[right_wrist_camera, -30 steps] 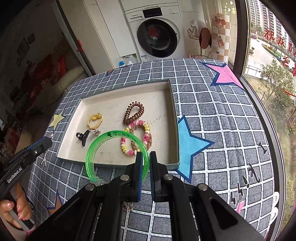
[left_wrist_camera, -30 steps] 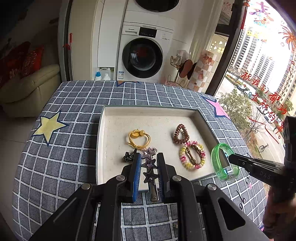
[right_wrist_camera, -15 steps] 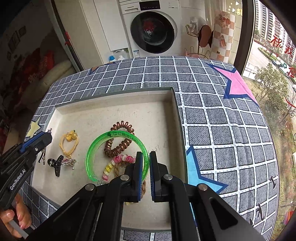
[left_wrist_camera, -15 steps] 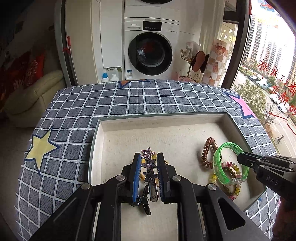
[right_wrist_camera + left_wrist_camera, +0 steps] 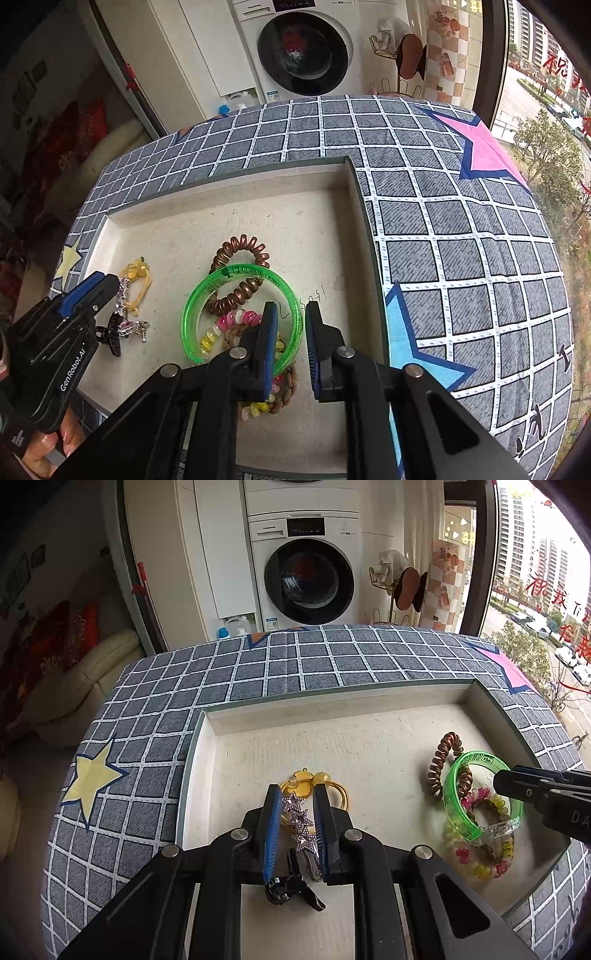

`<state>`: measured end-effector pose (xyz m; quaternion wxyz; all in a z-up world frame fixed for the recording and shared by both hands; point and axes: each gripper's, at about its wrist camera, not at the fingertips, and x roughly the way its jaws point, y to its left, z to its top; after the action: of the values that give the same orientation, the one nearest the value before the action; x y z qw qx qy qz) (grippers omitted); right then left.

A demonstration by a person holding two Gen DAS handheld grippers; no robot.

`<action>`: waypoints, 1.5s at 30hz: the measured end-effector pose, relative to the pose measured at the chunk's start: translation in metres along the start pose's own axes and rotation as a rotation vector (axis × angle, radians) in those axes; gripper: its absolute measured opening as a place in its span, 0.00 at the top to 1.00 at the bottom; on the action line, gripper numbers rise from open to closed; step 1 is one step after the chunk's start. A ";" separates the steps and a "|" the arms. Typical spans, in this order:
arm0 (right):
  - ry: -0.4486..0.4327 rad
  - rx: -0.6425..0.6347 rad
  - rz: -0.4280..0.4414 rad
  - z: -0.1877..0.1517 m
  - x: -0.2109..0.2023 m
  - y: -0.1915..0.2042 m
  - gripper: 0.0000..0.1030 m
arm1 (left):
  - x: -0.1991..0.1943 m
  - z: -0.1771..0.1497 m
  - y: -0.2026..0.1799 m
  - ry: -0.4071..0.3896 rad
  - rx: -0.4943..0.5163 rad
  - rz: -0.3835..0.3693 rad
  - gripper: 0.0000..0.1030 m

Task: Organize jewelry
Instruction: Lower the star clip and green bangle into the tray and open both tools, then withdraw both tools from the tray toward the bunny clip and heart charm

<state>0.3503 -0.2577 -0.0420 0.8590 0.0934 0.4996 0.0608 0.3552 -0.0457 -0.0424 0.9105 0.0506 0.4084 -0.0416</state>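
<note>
The star clip (image 5: 298,821) is held lengthwise in the left tongs (image 5: 295,819) above the tray (image 5: 207,760), while the right tongs (image 5: 288,332), just opening, straddle the green bangle (image 5: 236,278) at twelve o'clock.

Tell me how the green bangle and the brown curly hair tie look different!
The green bangle is smooth, see-through plastic with dark writing on it; the brown curly hair tie is a coiled spiral with a coppery shine. The bangle makes a wider loop than the hair tie. The bangle lies on top, overlapping part of the hair tie. Both are rings, and both are inside the tray.
</note>
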 end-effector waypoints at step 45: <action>-0.083 0.140 0.155 -0.140 -0.113 -0.015 0.00 | -0.140 -0.132 0.003 -0.008 -0.069 -0.025 0.00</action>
<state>0.1729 -0.2806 -0.0176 0.8631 0.1940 0.4578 0.0878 0.1653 -0.0212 -0.0245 0.9126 0.0141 0.4067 -0.0392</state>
